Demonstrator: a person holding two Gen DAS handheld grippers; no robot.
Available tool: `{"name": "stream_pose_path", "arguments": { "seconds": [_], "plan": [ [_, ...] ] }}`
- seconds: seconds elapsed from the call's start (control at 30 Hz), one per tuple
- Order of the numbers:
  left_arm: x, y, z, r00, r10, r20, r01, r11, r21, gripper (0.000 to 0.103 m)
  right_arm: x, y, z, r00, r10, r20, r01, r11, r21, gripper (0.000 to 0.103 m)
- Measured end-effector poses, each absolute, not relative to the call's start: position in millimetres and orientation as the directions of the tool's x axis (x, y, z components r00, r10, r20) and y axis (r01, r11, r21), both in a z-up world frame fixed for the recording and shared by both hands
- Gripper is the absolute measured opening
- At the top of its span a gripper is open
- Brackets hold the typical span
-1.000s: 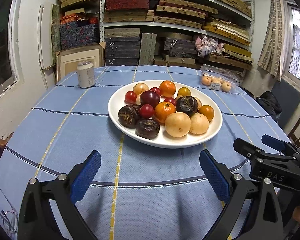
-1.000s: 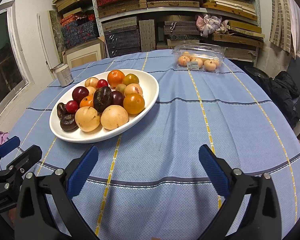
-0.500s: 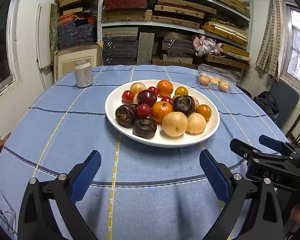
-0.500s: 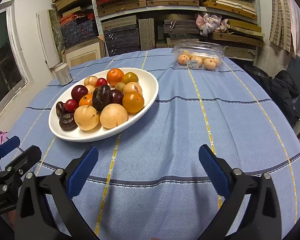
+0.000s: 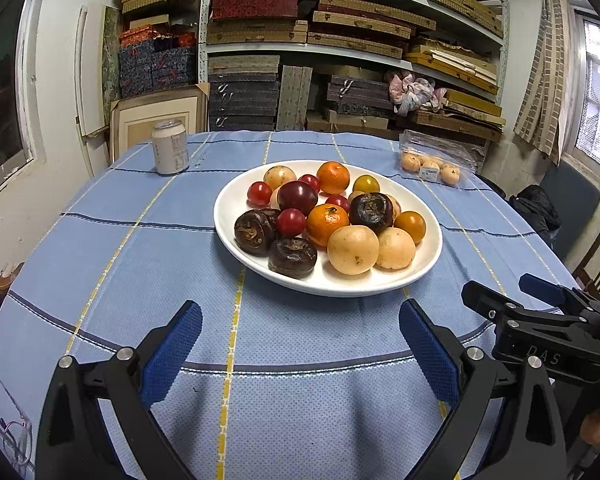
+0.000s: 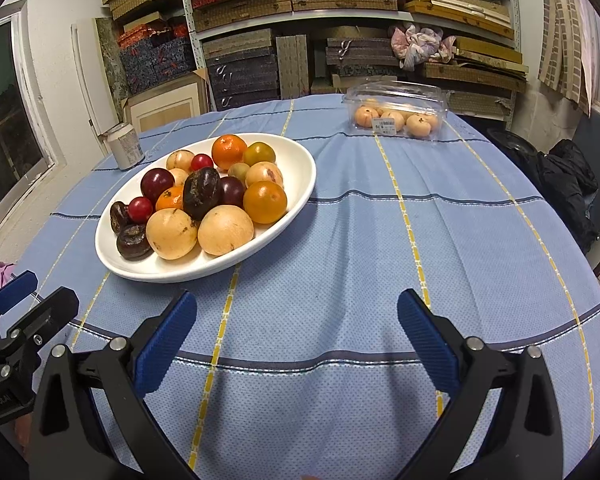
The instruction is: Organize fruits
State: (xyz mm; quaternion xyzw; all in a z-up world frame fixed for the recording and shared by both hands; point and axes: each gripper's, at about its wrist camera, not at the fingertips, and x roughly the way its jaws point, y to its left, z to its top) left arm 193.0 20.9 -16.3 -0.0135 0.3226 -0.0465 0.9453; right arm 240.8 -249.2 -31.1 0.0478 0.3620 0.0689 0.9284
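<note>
Centrally in the left wrist view: white oval plate (image 5: 428, 248) on blue striped tablecloth (image 5: 140, 264), heaped with mixed fruit. Front of pile: two pale tan round fruits (image 5: 353, 249), side by side and touching. Left front: three dark brown wrinkled fruits (image 5: 293, 257). Mid-pile: orange mandarins (image 5: 327, 220), small red cherry tomatoes (image 5: 291, 222), one dark purple plum (image 5: 297, 197); yellow-orange tomato (image 5: 410, 225) at right edge of heap. Same plate at centre left of the right wrist view.

Upper right of the left wrist view: clear plastic clamshell box (image 5: 436, 156), lid closed, holding several pale orange fruits; price label on front wall. Upper left: drink can (image 5: 170, 152), upright, well apart from plate.

Left gripper (image 5: 300, 344) at lower frame, blue pads spread wide, nothing between them, short of the plate's near rim. Right gripper (image 6: 298, 336) likewise spread wide and empty, over bare cloth to the right of plate. Eyeglasses (image 5: 12, 432) at lower left corner, partly cut off.
</note>
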Motion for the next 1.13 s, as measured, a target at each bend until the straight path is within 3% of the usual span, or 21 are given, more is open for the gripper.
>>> {"name": "stream_pose_path", "arguments": {
  "seconds": [1.13],
  "plan": [
    [192.3,23.3,-14.1,0.797,-0.096,-0.596,0.068,0.995,-0.071,0.099,241.6,-249.7,-31.1,0.725,0.161,-0.67,-0.091,0.986,0.138,0.099]
  ]
}}
